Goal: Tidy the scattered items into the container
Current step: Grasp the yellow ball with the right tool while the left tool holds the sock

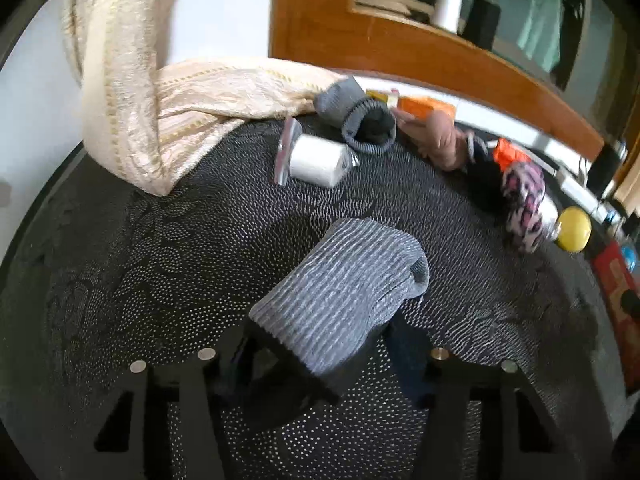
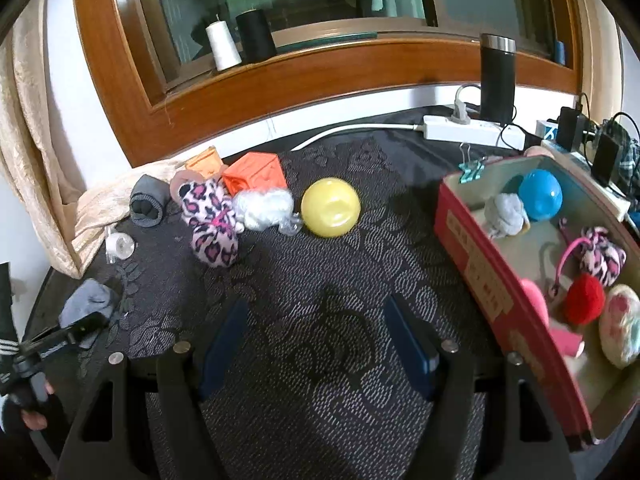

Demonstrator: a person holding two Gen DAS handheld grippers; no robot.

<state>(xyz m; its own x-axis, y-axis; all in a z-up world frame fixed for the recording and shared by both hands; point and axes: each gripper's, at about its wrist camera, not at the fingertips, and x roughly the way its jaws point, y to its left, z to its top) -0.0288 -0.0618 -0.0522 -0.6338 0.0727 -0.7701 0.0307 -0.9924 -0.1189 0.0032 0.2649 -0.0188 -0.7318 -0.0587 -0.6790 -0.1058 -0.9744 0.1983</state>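
Red box (image 2: 484,276) at the surface's right edge holds a blue ball (image 2: 540,195) and red pompom (image 2: 585,298); left gripper (image 1: 320,344) jaws clamp a grey sock (image 1: 340,292), right gripper (image 2: 316,344) jaws are spread.

The grey sock (image 1: 340,284) hides the left tongs' (image 1: 320,354) tips (grip unclear) — the red box (image 2: 500,292) is cropped.

A dark patterned table (image 2: 320,280) carries a yellow ball (image 2: 330,207), orange cube (image 2: 256,178) — and red box (image 2: 480,280).
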